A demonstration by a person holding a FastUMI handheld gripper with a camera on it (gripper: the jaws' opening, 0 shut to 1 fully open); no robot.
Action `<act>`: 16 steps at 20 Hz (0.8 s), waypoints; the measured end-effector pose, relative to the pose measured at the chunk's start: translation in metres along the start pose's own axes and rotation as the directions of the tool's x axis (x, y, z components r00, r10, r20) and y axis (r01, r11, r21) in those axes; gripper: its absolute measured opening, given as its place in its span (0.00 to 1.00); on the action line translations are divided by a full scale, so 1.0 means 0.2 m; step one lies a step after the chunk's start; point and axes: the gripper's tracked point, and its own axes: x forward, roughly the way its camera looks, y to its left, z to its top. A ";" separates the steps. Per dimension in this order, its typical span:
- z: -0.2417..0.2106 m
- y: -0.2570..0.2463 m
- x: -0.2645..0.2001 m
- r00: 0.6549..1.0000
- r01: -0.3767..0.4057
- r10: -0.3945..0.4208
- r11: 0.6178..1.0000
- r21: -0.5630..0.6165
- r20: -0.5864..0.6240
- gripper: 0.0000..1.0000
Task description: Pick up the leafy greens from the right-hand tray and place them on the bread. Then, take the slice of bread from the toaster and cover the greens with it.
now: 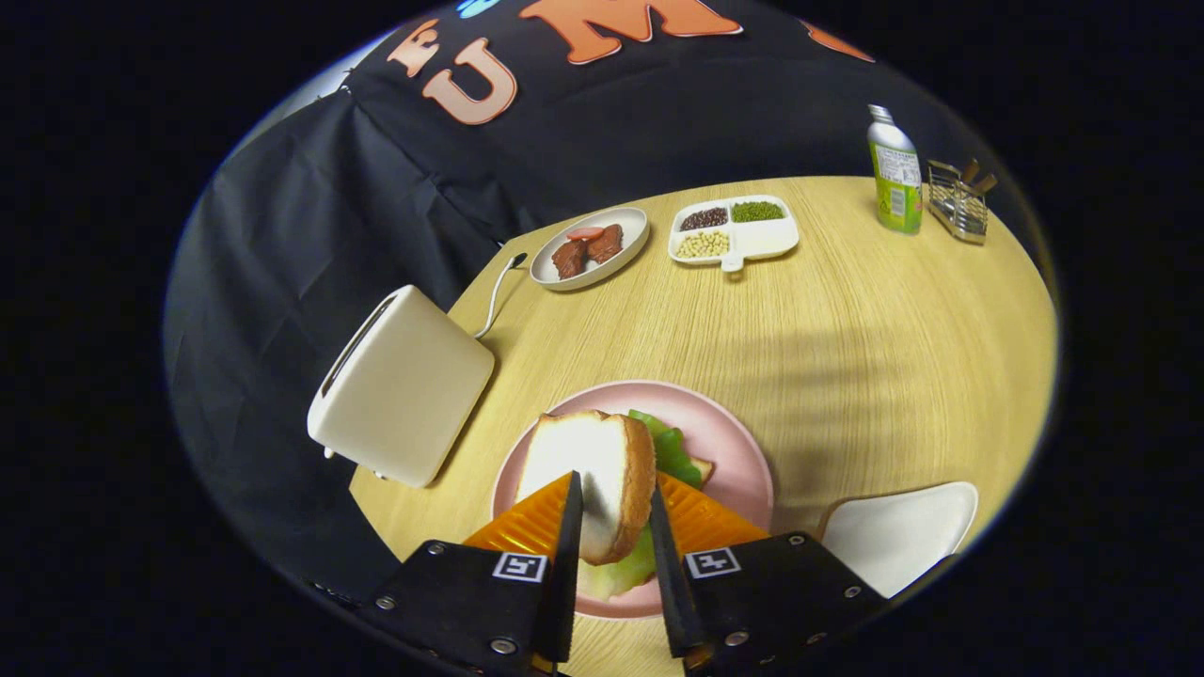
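the gripper (616, 512) clenches a slice of bread (593, 475) from both sides, tilted over the leafy greens (673, 451) on the round pink plate (734, 442). greens appear already placed; covering them looks like what remains. matte cream toaster (400, 385) sits at ten o'clock of the plate, an empty white tray (903, 531) at four o'clock, on pale wood-grain table (847, 348).
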 end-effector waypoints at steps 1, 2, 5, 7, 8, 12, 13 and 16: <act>0.02 -0.02 0.00 1.000 0.023 -0.023 1.000 -0.019 0.021 0.41; 0.05 -0.05 -0.01 0.998 0.049 -0.047 0.998 -0.037 0.051 0.45; 0.14 -0.11 -0.06 0.986 0.093 -0.086 0.995 -0.044 0.140 0.52; 0.22 -0.14 -0.11 0.973 0.118 -0.107 0.992 -0.042 0.207 0.54; 0.26 -0.17 -0.14 0.962 0.137 -0.122 0.989 -0.046 0.244 0.56; 0.42 -0.23 -0.28 0.905 0.212 -0.170 0.975 -0.069 0.390 0.60; 0.45 -0.24 -0.32 0.889 0.229 -0.178 0.971 -0.072 0.421 0.60; 0.53 -0.27 -0.42 0.845 0.260 -0.194 0.963 -0.065 0.499 0.61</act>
